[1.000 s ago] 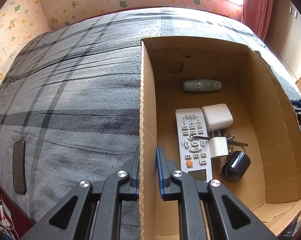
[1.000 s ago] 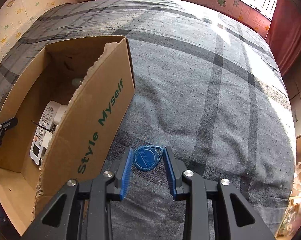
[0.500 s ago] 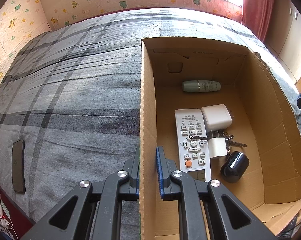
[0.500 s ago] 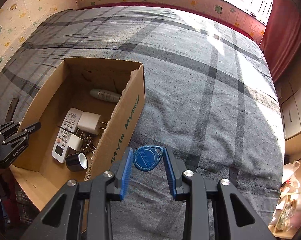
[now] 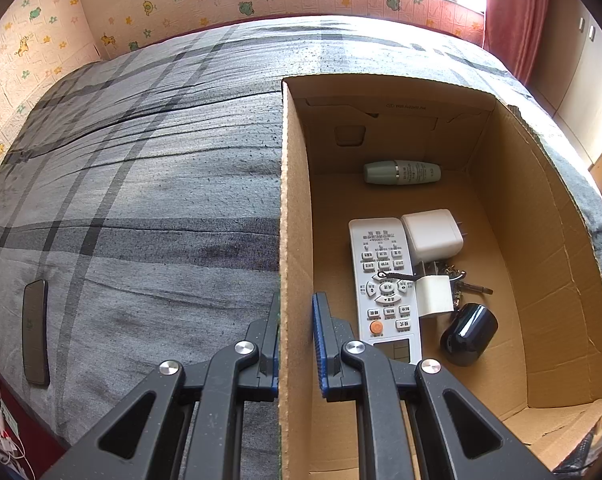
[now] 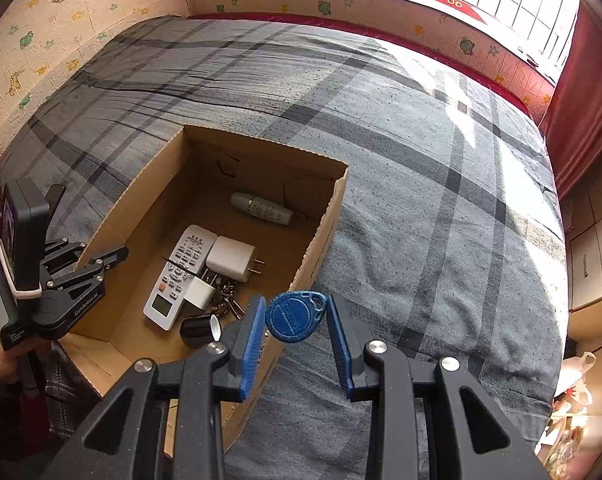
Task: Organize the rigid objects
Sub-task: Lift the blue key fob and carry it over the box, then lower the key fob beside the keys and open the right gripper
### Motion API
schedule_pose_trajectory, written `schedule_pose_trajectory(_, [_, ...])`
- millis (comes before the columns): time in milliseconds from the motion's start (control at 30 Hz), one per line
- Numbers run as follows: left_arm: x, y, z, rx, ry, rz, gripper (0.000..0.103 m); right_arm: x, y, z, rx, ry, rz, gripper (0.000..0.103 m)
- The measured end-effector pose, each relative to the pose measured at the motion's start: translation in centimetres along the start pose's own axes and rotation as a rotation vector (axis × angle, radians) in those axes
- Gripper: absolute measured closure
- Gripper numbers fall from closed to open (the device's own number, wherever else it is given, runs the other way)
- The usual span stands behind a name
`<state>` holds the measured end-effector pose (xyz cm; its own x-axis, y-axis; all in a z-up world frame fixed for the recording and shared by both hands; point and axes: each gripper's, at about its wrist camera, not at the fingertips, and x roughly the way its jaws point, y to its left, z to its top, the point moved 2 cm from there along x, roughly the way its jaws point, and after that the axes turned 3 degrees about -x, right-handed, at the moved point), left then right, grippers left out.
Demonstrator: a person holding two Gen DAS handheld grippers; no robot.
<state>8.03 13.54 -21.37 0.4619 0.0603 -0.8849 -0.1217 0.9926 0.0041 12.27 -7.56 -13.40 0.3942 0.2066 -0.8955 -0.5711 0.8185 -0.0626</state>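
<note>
Cardboard box [image 6: 321, 236] top open; far half of floor free, remote [image 6: 181, 270] and charger [image 6: 231, 258] crowd near half.

My left camera sits close at the box [image 5: 291, 240] wall, looking steeply down; my right looks from higher over its near corner [image 6: 261, 216]. Both share its inside.

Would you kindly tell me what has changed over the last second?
The right gripper, shut on the blue key fob, lifted it off the bedspread toward the cardboard box. The left gripper stays clamped on the box wall; the contents are unmoved.
</note>
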Motion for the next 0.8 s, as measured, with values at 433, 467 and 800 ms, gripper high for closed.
schedule_pose_trajectory(433, [0.1,0.0,0.0,0.000,0.000,-0.002,0.089,2.3,4.1,1.8,-0.050,0.008,0.066,0.070])
schedule_pose_trajectory(467, [0.1,0.1,0.0,0.001,0.000,-0.001,0.089,2.6,4.4,1.9,-0.055,0.012,0.068,0.070])
schedule_pose_trajectory(800, [0.0,0.2,0.0,0.000,-0.001,-0.005,0.089,6.9,6.5,2.2,-0.062,0.070,0.074,0.070])
